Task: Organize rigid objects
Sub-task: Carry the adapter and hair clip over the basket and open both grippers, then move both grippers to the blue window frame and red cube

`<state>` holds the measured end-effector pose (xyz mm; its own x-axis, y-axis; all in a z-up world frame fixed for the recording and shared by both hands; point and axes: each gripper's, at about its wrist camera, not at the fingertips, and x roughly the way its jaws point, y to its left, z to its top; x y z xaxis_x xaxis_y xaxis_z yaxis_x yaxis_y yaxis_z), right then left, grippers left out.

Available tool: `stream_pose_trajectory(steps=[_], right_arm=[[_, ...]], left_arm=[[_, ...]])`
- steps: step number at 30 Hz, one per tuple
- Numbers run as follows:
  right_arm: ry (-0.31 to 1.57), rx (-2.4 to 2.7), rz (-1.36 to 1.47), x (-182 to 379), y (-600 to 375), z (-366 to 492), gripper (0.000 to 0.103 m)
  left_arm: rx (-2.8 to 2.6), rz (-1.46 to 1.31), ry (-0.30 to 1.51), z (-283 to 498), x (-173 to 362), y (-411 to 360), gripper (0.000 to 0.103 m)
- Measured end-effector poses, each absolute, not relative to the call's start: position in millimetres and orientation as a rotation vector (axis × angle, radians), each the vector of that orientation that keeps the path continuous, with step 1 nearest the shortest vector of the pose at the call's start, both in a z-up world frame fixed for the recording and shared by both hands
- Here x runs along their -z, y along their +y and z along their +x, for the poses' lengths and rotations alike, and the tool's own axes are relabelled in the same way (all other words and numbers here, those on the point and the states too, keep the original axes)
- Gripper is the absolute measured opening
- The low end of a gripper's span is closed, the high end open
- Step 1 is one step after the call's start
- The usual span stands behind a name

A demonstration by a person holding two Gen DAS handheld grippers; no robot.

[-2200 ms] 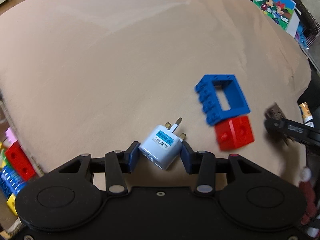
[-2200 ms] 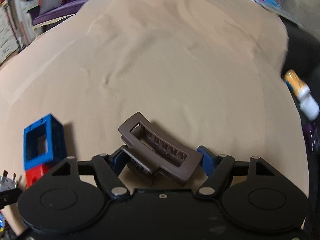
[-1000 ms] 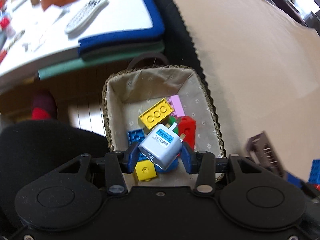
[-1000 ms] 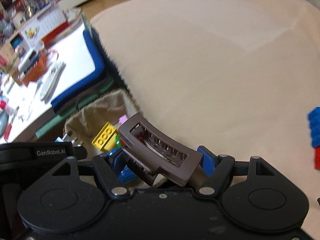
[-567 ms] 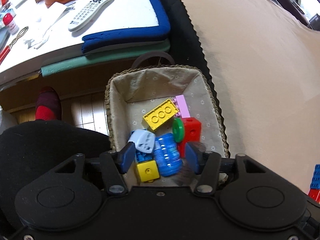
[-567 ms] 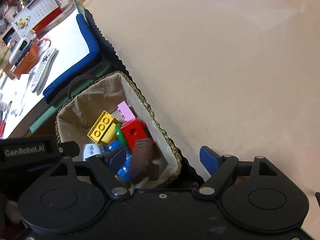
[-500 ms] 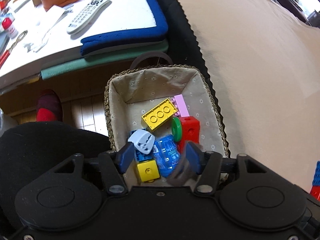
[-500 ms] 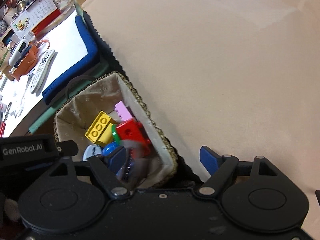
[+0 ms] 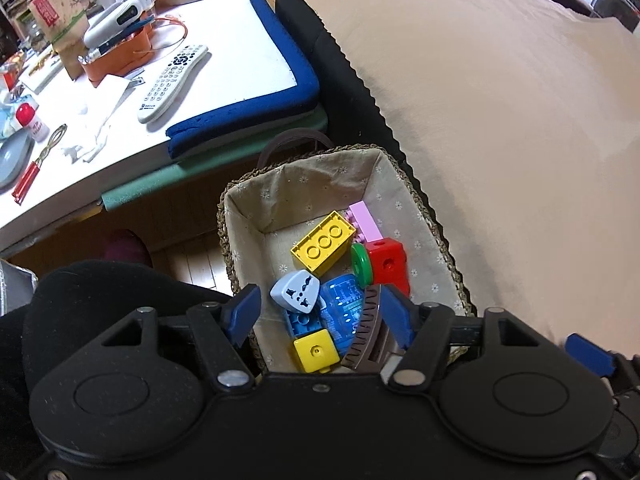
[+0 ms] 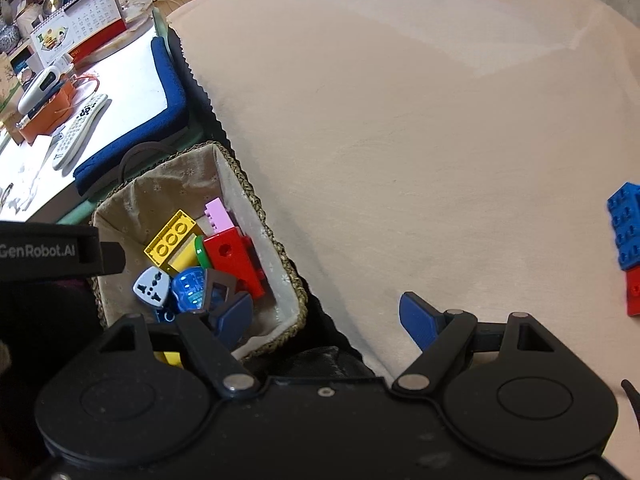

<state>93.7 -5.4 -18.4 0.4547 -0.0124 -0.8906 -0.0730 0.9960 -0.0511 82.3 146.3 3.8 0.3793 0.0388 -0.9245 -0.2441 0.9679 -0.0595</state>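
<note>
Both grippers pointed steeply down at the basket. Left wrist view: the left gripper, jaws opening and empty, hung over the travel adapter and hair clip inside. Right wrist view: the right gripper was spread, empty, straddling the basket's rim, and blue blocks lay well apart.

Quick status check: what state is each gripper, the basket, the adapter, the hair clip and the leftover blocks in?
left gripper: jaws opening, nothing held
right gripper: open, empty
basket: partly filled
travel adapter: lying in basket
hair clip: lying in basket
blue block: on the cloth
red block: on the cloth
</note>
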Motion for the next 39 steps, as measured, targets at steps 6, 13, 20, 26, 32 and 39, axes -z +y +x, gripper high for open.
stream_pose_trajectory(steps=[6,13,20,26,32,39], right_arm=[[1.097,-0.047,-0.092,18,-10,88,0.081],[1.131,-0.027,-0.1,21,-15,85,0.089],[1.159,-0.013,-0.098,21,-22,80,0.101],[1.176,-0.044,-0.063,16,-31,74,0.103],[1.153,-0.002,-0.052,6,-39,68,0.103],[1.098,0.01,-0.017,-16,-61,63,0.102]], left_arm=[[-0.178,-0.201,1.193,82,-2,147,0.066],[-0.145,-0.195,1.226,82,2,143,0.071],[-0.103,-0.207,1.229,80,1,140,0.077],[-0.078,-0.149,1.233,80,-1,130,0.082],[-0.054,-0.136,1.226,78,-2,125,0.086],[-0.044,-0.119,1.235,78,0,120,0.086]])
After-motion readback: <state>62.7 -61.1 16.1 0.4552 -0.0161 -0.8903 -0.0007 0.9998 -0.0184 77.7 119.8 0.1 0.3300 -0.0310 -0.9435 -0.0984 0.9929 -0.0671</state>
